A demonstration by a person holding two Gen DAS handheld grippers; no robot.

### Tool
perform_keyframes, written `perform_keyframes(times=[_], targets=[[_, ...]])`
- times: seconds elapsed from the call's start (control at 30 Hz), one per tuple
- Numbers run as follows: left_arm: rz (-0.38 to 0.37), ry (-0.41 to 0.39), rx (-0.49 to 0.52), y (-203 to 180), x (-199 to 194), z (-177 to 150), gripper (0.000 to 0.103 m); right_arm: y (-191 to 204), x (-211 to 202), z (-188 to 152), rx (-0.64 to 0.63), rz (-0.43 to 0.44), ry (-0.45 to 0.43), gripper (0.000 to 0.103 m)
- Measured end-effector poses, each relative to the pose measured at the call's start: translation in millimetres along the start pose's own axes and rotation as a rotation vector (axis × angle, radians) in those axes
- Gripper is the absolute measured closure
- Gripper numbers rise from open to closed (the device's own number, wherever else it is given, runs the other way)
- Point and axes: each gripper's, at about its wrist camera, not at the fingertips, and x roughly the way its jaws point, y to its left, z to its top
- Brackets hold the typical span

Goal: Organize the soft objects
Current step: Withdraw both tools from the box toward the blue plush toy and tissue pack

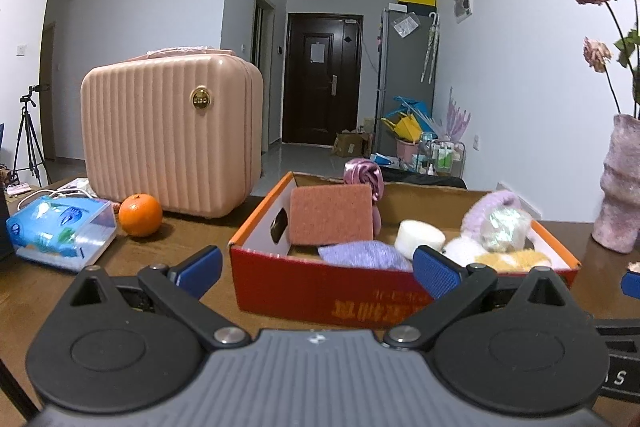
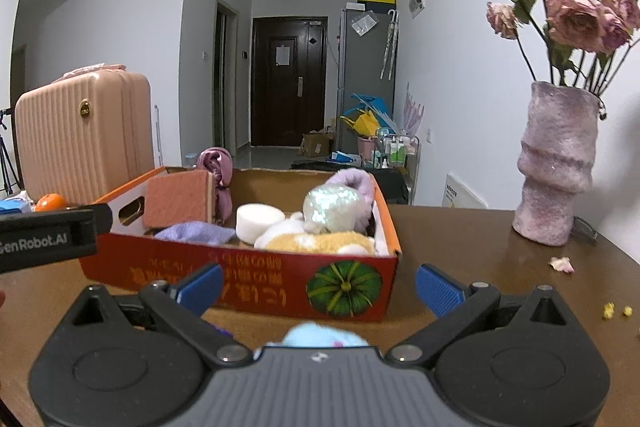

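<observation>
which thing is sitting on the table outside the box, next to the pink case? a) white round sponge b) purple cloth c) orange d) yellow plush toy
c: the orange rests on the table beside the pink case, while the sponge, cloth and plush toy all lie inside the box.

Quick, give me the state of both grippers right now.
Left gripper: open, holding nothing, facing the red box.
Right gripper: open, holding nothing; a light blue plush lies just below it.
</observation>
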Motion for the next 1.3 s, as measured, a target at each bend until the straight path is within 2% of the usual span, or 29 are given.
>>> perform_keyframes(times=[0.9, 1.3], targets=[[-0.056, 0.092, 0.116, -3, -79, -45, 0.000, -17, -83, -52, -0.002, -0.006, 0.097, 0.000], [-0.064, 0.119, 0.137, -7, -81, -53, 0.000, -22, -87, -54, 0.016, -0.002, 0.103, 0.000]])
